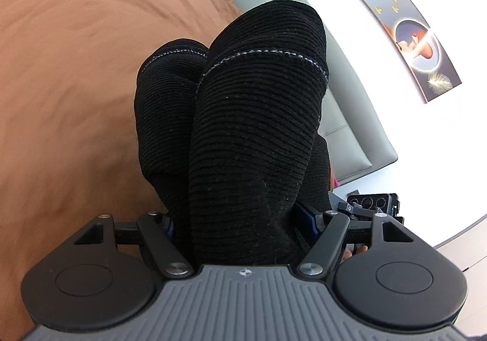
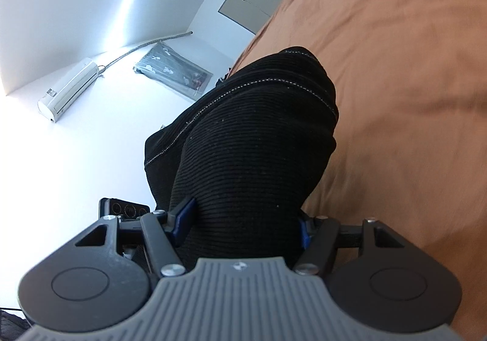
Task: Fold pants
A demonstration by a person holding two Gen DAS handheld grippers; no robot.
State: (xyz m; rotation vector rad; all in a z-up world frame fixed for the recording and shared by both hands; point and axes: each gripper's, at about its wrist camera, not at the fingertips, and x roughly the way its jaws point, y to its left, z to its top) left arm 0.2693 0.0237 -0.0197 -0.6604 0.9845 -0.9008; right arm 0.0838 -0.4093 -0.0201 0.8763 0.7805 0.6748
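Note:
The pants (image 1: 252,134) are black ribbed knit with a pale stitched hem line. In the left wrist view my left gripper (image 1: 240,222) is shut on a thick bunch of them, and the cloth bulges up over the blue finger pads (image 1: 307,219). In the right wrist view my right gripper (image 2: 243,219) is shut on another bunch of the pants (image 2: 252,143), with the blue pads (image 2: 182,216) pressed into the cloth. Both bunches are lifted off the brown bedspread (image 1: 76,67). The other gripper's body (image 1: 371,204) shows beside the cloth.
The brown bedspread (image 2: 395,67) fills one side of each view. A grey padded headboard (image 1: 341,91) and a long painting (image 1: 404,27) are on the white wall. An air conditioner (image 2: 67,88) and a dark picture (image 2: 173,73) hang on another wall.

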